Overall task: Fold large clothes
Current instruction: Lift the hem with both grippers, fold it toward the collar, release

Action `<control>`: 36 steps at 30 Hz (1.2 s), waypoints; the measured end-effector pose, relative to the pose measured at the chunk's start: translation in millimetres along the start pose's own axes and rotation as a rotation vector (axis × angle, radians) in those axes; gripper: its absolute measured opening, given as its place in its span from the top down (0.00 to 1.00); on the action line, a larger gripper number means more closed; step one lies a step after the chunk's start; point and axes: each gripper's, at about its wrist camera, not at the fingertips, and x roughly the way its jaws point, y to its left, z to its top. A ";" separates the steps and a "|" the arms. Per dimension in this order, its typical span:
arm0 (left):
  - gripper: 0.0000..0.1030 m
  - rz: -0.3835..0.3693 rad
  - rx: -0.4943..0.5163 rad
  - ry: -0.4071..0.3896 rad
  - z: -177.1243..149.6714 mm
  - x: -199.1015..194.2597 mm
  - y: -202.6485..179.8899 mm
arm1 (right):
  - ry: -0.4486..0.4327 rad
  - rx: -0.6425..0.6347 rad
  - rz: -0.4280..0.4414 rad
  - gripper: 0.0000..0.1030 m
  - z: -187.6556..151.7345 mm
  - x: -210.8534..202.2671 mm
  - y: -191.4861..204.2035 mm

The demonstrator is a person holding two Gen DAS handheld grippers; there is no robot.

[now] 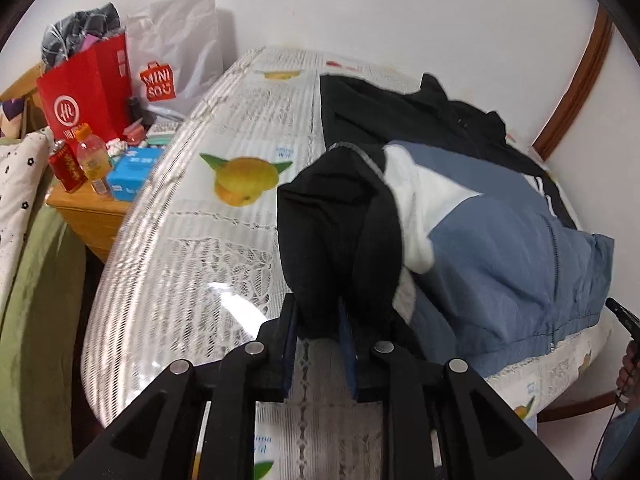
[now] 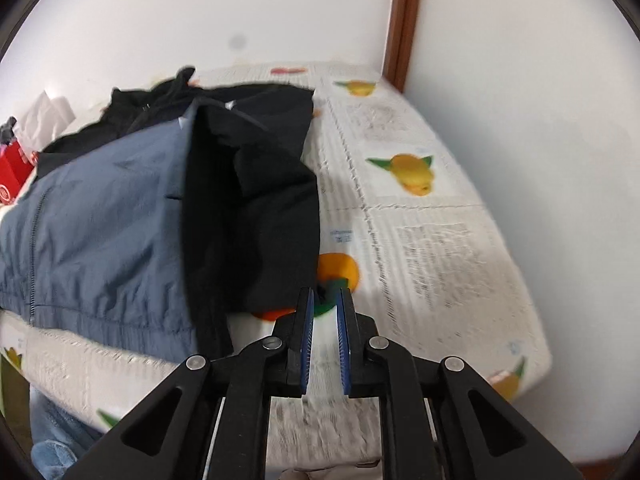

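Left wrist: jaws grip jacket's (image 1: 500, 240) black sleeve (image 1: 336, 248); right jaws nearly closed, empty beside it.

In the left wrist view, a white plastic bag (image 1: 176, 36) leaning against the wall carried an orange shopping-bag emblem (image 1: 157, 81) reading "MINI SOU" in white capitals. A red paper bag (image 1: 86, 84) beside it bore a white circular mark (image 1: 66, 109) with the letters "Hi"; the characters beneath that mark were too small to read. Print on a blue box (image 1: 130, 174), on a red can (image 1: 68, 166) and on a bottle's label (image 1: 94, 164) could not be made out. Small blue print on the tablecloth (image 2: 440, 240) was blurred in both views and was not legible
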 end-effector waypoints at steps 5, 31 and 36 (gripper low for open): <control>0.59 -0.048 -0.003 -0.068 0.0 -30.6 -5.1 | -0.095 -0.015 0.088 0.63 7.2 -35.0 18.0; 0.90 -0.247 0.070 -0.087 36.8 -22.2 -53.5 | -0.196 0.106 0.316 0.95 58.5 -8.4 51.7; 0.90 -0.248 0.062 -0.152 82.5 -19.9 -60.9 | -0.239 0.144 0.336 0.96 98.4 -9.1 47.0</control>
